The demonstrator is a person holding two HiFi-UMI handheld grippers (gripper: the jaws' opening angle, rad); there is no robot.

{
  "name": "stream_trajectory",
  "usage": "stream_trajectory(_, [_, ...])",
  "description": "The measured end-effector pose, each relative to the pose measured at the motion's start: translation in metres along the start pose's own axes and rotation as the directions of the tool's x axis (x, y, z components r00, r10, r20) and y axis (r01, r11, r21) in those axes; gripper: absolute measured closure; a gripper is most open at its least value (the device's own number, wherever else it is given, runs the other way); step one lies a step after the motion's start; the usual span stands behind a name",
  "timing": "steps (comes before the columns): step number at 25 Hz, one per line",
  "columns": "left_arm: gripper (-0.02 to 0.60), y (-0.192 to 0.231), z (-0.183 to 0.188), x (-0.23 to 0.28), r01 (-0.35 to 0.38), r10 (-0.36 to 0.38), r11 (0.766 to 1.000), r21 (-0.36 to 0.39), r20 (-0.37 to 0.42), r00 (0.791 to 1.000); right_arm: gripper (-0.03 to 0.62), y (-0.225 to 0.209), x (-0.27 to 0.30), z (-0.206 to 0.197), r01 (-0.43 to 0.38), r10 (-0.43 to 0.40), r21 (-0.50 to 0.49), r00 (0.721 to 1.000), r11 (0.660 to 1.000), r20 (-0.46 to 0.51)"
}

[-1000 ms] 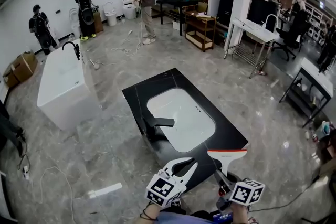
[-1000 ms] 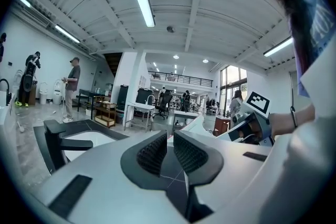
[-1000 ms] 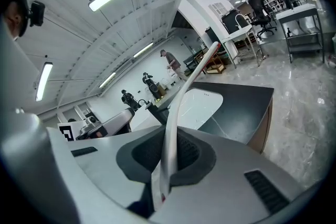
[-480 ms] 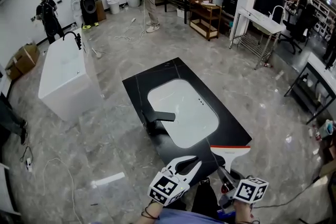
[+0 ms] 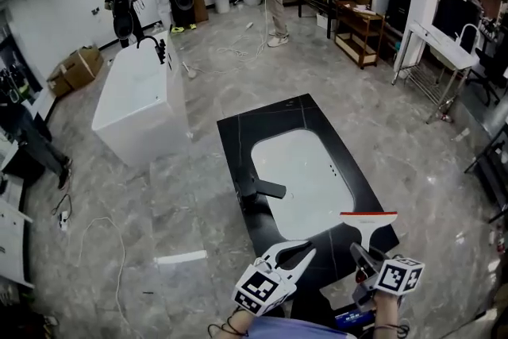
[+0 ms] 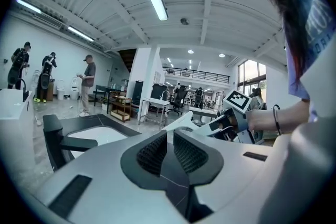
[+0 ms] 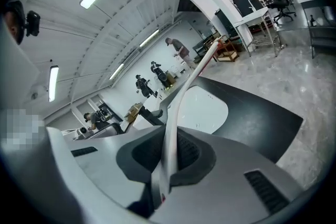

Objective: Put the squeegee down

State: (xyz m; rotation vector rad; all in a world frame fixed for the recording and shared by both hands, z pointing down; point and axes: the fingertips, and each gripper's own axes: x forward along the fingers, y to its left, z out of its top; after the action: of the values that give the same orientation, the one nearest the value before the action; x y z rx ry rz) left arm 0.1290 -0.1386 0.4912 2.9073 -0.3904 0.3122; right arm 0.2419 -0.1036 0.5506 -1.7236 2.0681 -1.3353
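Squeegee, white with a red-edged blade (image 5: 369, 223), is clamped by its handle in the right tool (image 5: 357, 254), blade uppermost, over the near right corner of the black stone desk (image 5: 235, 140) with the white oval basin (image 5: 302, 182); beside it the left tool (image 5: 300, 252) is narrowed almost shut, nothing between its pads

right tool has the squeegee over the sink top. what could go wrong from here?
1. The right tool is shut only on the squeegee's thin handle, with the wide head far out in front. Released in the air, it would likely drop head first.
2. In the head view the head sits over the black countertop's near right corner, between the white basin and the edge. It may slide into the basin or off the top.
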Motion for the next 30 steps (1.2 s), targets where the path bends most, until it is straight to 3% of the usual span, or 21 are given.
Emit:
stream_trajectory(6, [0.534, 0.019, 0.011, 0.043, -0.09, 0.089, 0.996, -0.018, -0.013, 0.996, 0.565, -0.037, 0.031, 0.046, -0.044, 0.038, -0.048, 0.992, 0.998, -0.122])
stream_trajectory(14, [0.534, 0.027, 0.016, 0.088, -0.13, 0.13, 0.991, -0.01, -0.042, 0.991, 0.565, -0.097, 0.08, 0.086, -0.072, 0.052, -0.078, 0.973, 0.994, -0.227])
stream_trajectory(25, [0.534, 0.048, 0.026, 0.12, -0.168, 0.167, 0.985, -0.022, -0.04, 0.985, 0.565, -0.142, 0.163, 0.107, -0.152, 0.173, 0.088, 0.932, 0.984, -0.319])
stream_trajectory(30, [0.534, 0.047, 0.025, 0.12, -0.187, 0.184, 0.982, -0.038, -0.055, 0.981, 0.565, -0.153, 0.185, 0.123, -0.15, 0.166, 0.072, 0.921, 0.986, -0.354])
